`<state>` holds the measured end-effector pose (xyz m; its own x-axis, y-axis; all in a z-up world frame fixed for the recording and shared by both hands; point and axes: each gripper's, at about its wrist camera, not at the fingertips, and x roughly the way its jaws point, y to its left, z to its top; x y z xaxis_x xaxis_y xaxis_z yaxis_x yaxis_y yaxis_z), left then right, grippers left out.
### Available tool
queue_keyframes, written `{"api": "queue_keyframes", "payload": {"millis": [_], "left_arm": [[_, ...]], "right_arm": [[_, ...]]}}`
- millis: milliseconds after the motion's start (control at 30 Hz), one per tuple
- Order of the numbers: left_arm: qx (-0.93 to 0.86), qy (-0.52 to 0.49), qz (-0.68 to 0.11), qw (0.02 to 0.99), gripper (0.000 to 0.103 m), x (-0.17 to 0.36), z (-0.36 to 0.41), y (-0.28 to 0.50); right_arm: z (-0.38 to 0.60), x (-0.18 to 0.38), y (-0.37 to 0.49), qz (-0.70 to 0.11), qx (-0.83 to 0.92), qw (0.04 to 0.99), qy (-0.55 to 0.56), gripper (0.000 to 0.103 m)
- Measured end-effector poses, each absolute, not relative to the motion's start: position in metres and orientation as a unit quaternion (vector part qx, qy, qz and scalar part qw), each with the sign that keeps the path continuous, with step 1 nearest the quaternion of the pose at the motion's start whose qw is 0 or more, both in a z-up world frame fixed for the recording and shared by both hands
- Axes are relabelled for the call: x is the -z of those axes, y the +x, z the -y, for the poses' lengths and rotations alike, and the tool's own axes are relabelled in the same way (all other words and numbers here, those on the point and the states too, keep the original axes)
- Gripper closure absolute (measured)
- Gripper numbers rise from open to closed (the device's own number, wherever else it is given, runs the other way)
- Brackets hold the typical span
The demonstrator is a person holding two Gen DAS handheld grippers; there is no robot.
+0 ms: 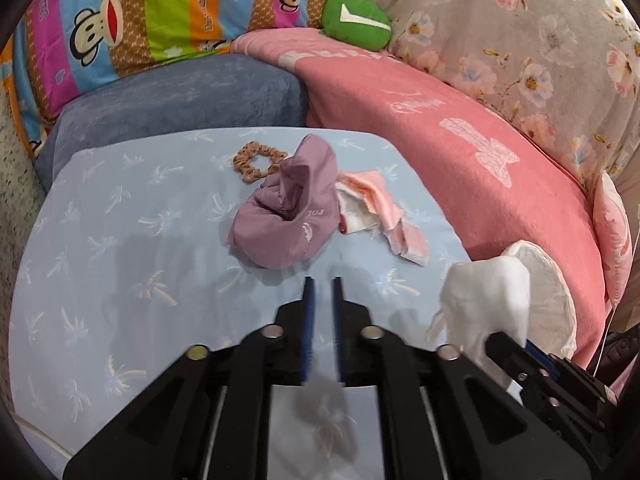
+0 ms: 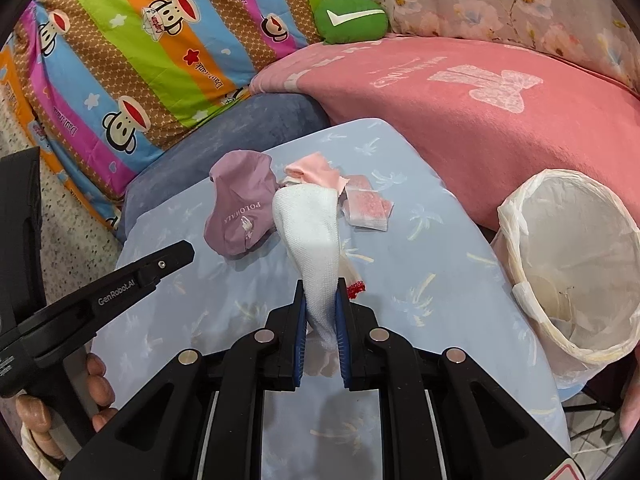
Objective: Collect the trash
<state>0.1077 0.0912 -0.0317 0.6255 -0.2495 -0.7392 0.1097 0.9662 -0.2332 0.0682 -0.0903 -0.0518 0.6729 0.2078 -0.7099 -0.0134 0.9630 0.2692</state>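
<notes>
Pinching the white cloth (image 2: 316,248), your right gripper (image 2: 320,300) lifts it toward the bin (image 2: 516,216) at the frame's right; your left gripper (image 1: 322,292) is slightly spread, empty.

Even, bright indoor light, no glare. Soft shadows fall on the blue sheet (image 1: 120,240) under the tongs. Strong fisheye bending, dark vignette at corners; slight blur.

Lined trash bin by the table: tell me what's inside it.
In the right wrist view, the white plastic-lined round bin shows only pale crumpled liner and a small dark speck near the bottom. No trash is visible; its near inner wall and the floor below it are hidden by the rim.
</notes>
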Motion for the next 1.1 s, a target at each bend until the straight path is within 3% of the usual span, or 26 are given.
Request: {"api": "queue_keyframes", "payload": {"millis": [33, 67, 100, 400, 467, 567, 633, 733, 1100], "left_arm": [[0.094, -0.089, -0.423, 0.897, 0.066, 0.034, -0.094, 0.111], [0.085, -0.095, -0.420, 0.899, 0.044, 0.035, -0.098, 0.117], [0.078, -0.099, -0.413, 0.902, 0.034, 0.035, -0.099, 0.117], [0.063, -0.083, -0.417, 0.903, 0.034, 0.049, -0.091, 0.170], [0.062, -0.079, -0.419, 0.902, 0.036, 0.052, -0.087, 0.177], [0.065, -0.070, -0.430, 0.898, 0.058, 0.058, -0.081, 0.186], [0.069, -0.067, -0.438, 0.894, 0.080, 0.061, -0.078, 0.189], [0.074, -0.063, -0.441, 0.892, 0.098, 0.061, -0.075, 0.188], [0.086, -0.057, -0.413, 0.905, 0.100, 0.028, -0.071, 0.153]], "right_arm": [[0.090, 0.052, 0.071, -0.400, -0.062, 0.906, 0.121, 0.091], [0.089, 0.053, 0.074, -0.401, -0.063, 0.906, 0.121, 0.091], [0.089, 0.054, 0.077, -0.401, -0.063, 0.906, 0.121, 0.091], [0.089, 0.063, 0.119, -0.408, -0.062, 0.902, 0.124, 0.091], [0.089, 0.065, 0.127, -0.410, -0.061, 0.902, 0.125, 0.091], [0.088, 0.068, 0.138, -0.412, -0.061, 0.900, 0.126, 0.091], [0.086, 0.069, 0.142, -0.413, -0.062, 0.900, 0.126, 0.091], [0.085, 0.070, 0.144, -0.413, -0.064, 0.900, 0.125, 0.091], [0.082, 0.050, 0.123, -0.394, -0.066, 0.908, 0.126, 0.091]]}}
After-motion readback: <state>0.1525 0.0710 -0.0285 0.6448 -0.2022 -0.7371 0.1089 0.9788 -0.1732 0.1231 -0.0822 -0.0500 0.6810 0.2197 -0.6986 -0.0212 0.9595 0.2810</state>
